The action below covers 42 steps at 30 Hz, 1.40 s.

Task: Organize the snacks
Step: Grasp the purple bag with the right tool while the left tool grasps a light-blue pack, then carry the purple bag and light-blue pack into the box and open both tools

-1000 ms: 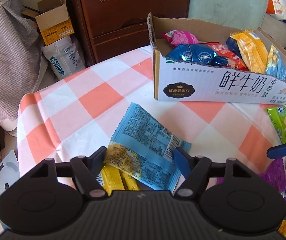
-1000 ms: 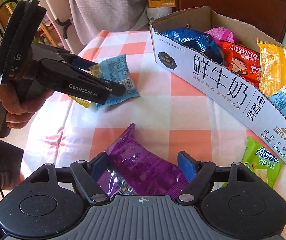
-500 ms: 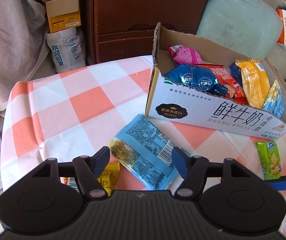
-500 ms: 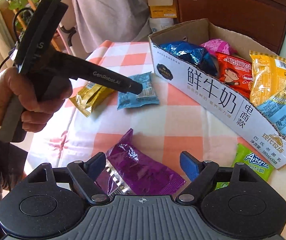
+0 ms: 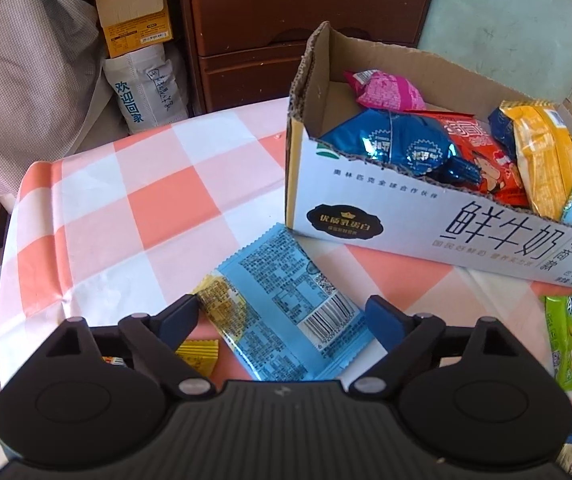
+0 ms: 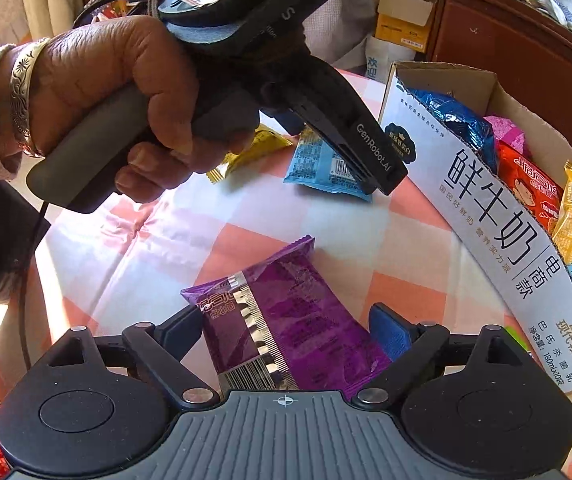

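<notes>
A light blue snack packet (image 5: pixel 273 280) lies label up on the checked tablecloth, between the fingers of my left gripper (image 5: pixel 281 314). The jaws are opening and the pads stand off its edges. A yellow packet (image 5: pixel 215 300) pokes out from under the blue one at the left finger. In the right wrist view a purple packet (image 6: pixel 286 312) lies between the fingers of my right gripper (image 6: pixel 288 324), whose jaws are also opening without pressing on it. The left gripper (image 6: pixel 382 180) hangs over the blue packet (image 6: pixel 318 164), held by a hand (image 6: pixel 125 80).
A white cardboard box (image 5: pixel 406 224) holds several snack bags at the back right. A green packet (image 5: pixel 568 340) lies in front of it, and a small yellow packet (image 5: pixel 197 354) under the left gripper. Past the table edge stand a brown cabinet (image 5: pixel 286 20) and a small carton (image 5: pixel 133 12).
Both pairs of jaws have spread wider around their packets. The left gripper and its hand have come closer in the right wrist view, over the blue packet. Both views have rolled a little.
</notes>
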Available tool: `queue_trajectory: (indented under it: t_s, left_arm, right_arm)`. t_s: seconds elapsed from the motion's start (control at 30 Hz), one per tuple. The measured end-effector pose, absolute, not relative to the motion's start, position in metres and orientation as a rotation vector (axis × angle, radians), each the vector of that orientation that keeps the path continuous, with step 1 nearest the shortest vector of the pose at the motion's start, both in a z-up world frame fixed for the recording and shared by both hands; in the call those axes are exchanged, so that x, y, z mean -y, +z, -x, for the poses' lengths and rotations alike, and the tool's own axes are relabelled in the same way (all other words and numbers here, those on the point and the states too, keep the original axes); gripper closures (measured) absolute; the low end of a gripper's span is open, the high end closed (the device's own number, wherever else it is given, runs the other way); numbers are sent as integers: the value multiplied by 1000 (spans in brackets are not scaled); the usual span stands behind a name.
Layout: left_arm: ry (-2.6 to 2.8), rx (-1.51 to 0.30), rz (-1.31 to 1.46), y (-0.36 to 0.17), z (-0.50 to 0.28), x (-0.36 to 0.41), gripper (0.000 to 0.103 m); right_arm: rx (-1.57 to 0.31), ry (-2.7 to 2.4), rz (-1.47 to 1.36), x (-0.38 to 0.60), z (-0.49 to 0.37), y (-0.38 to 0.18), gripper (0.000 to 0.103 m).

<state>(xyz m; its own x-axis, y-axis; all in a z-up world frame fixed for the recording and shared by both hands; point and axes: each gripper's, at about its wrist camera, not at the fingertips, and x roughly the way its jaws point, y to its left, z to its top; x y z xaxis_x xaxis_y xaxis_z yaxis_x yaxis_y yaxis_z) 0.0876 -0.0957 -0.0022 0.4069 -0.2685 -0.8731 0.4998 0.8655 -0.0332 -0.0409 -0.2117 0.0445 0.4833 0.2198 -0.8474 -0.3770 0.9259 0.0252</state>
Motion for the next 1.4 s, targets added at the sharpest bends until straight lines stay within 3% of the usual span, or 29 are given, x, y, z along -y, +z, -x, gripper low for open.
queue_trajectory:
  t_s: [0.33, 0.5, 0.57, 0.67, 0.73, 1.4]
  left_arm:
    - [-461, -1027, -269, -6, -89, 99, 7]
    - [-466, -1021, -255, -4, -89, 93, 19]
    - [-466, -1016, -249, -3, -89, 90, 29]
    - [-476, -1012, -236, 1, -89, 85, 42]
    - [-484, -1014, -229, 2, -89, 82, 44]
    - [-478, -856, -317, 34, -69, 68, 45]
  right_arm:
    - [-1040, 321, 228, 197, 36, 30, 14]
    - [-1037, 303, 163, 204, 32, 34, 40]
    - [-1032, 278, 126, 210, 29, 37, 43]
    - [-1017, 236, 82, 218, 27, 40, 44]
    - [-1002, 208, 55, 223, 26, 44, 44]
    - [-906, 72, -52, 247, 17, 71, 44]
